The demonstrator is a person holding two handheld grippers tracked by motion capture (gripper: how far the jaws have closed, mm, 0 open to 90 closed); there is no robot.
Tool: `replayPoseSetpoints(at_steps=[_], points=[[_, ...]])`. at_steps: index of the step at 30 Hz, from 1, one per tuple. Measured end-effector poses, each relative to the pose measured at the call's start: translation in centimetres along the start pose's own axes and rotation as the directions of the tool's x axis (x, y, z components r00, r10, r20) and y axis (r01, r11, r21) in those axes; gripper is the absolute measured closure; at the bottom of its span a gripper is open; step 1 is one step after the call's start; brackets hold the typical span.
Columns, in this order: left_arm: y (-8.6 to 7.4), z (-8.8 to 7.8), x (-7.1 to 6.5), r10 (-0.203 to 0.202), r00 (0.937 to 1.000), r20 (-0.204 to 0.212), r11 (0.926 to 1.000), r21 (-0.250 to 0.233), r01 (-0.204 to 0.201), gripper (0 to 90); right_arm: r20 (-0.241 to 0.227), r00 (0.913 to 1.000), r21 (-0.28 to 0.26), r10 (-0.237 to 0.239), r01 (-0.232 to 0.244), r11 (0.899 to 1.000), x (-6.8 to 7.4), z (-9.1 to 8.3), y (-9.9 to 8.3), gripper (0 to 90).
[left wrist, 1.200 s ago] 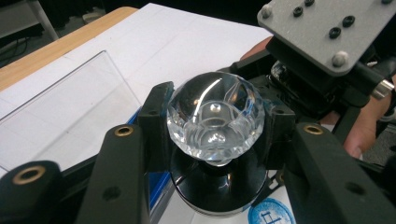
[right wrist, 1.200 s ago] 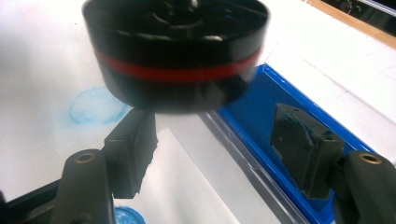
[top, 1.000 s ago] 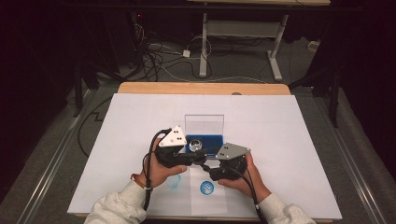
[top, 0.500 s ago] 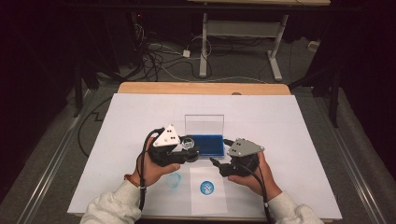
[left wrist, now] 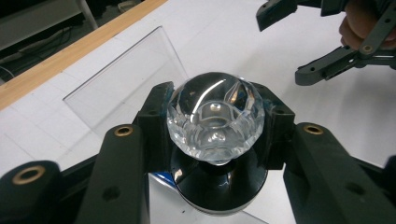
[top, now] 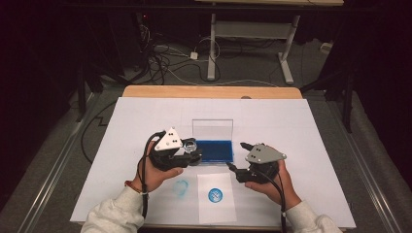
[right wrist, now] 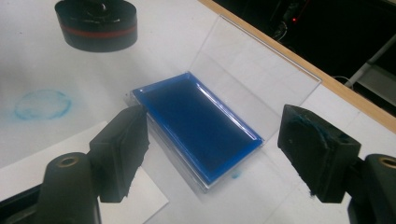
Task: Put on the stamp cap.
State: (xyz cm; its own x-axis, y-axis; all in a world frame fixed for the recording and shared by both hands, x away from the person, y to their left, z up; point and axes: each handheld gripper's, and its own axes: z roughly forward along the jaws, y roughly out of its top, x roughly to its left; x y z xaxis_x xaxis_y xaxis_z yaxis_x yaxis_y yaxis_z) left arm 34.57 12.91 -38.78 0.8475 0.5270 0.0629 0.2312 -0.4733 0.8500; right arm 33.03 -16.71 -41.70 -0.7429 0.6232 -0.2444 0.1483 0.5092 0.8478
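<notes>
My left gripper is shut on a stamp, its jaws clamping the clear faceted knob above a round black base. It holds the stamp just left of the blue ink pad, above the table. The pad lies in a clear case with its lid standing open behind it. My right gripper is open, right of the pad, its jaws pointing at the pad with nothing between them. The right gripper view has the stamp's base hanging at the upper left.
A white paper slip with a round blue print lies near the front edge. A faint blue smudge marks the white table cover to its left. The wooden far edge lies behind the cover.
My right gripper has drawn back to the right, away from the stamp and the left gripper. The left gripper has shifted slightly left, still holding the stamp.
</notes>
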Motion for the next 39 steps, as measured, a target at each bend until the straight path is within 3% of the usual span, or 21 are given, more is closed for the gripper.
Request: replayPoseSetpoints(at_steps=[11, 26, 31, 39], points=[[-0.1, -0.6, 0.6, 0.003, 0.9997, -0.026, 1.0, 0.002, -0.003, 54.3, 0.05, 0.9986, -0.021, -0.015, 0.016, 1.0, -0.4, -1.7, -0.8, 25.5], [-0.2, -1.1, 1.1, 0.004, 0.9978, -0.066, 1.0, 0.005, -0.003, 54.3, 0.107, 0.9942, -0.012, 0.009, -0.008, 1.0, -1.0, -4.1, -3.1, 25.9], [-0.2, -1.2, 1.2, 0.006, 0.9974, -0.072, 1.0, 0.007, -0.005, 54.3, 0.152, 0.9883, -0.026, 0.009, -0.005, 1.0, -1.1, -5.0, -4.1, 26.3], [-0.1, -1.2, 1.3, 0.006, 0.9974, -0.072, 0.9999, 0.009, -0.006, 54.3, 0.195, 0.9807, -0.006, 0.016, -0.015, 1.0, -1.4, -6.4, -6.0, 26.5]])
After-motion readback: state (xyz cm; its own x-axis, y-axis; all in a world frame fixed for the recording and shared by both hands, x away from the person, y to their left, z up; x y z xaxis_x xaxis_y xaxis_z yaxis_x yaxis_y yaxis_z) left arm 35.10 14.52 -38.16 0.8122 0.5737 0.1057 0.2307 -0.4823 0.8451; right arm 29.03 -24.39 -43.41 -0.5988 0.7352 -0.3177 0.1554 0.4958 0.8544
